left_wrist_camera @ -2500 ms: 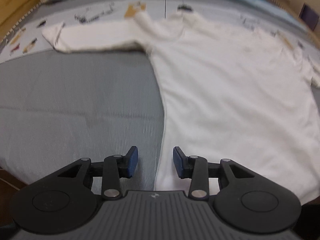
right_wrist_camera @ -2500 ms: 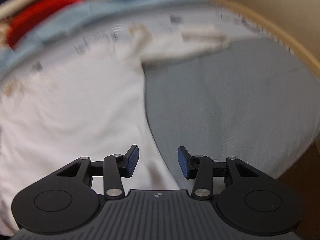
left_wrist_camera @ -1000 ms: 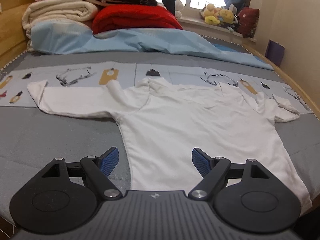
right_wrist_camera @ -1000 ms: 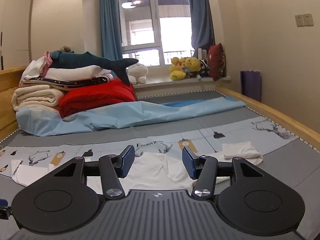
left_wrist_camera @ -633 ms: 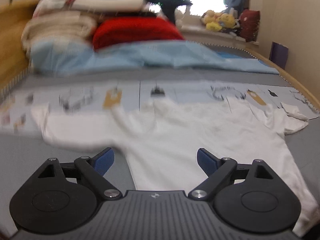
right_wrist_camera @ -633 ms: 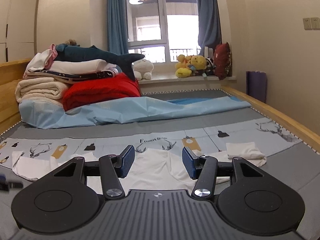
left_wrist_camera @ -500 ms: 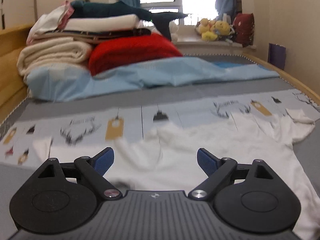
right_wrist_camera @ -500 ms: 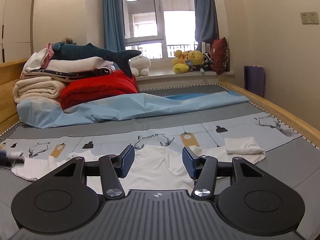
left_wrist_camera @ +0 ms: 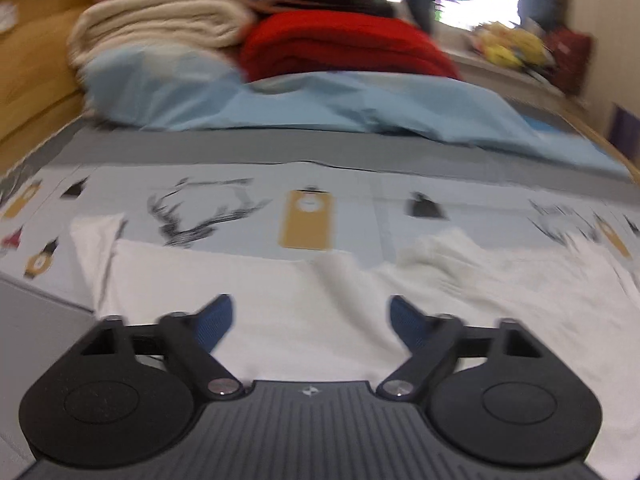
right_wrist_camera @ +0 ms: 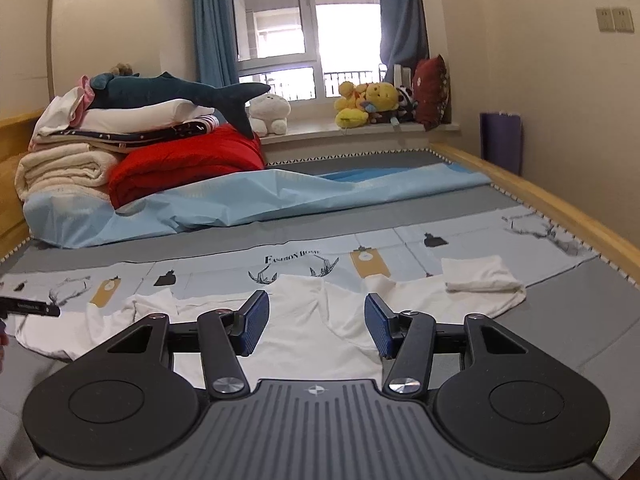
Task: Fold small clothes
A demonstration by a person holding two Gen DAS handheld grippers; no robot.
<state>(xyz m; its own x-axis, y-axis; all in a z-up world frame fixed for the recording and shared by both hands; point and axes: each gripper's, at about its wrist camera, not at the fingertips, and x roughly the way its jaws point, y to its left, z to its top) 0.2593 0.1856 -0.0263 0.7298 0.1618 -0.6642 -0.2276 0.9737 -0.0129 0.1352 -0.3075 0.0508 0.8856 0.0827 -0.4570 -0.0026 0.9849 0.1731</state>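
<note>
Lying flat on grey printed bedsheet (right_wrist_camera: 460,216): white long-sleeved cotton shirt (right_wrist_camera: 304,320), collar far, right cuff already turned in. Left gripper (left_wrist_camera: 308,316) wide apart over left sleeve; right gripper (right_wrist_camera: 316,322) apart, empty. Advise pinching sleeve near cuff, single layer, folding inward.

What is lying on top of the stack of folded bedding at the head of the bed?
A dark blue plush shark lies across the folded white and cream blankets; something pink shows beside its head. Whatever sits behind the stack is hidden.

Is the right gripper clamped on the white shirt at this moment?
No, the right gripper is open, its blue pads apart and nothing between them, above the white shirt.
</note>
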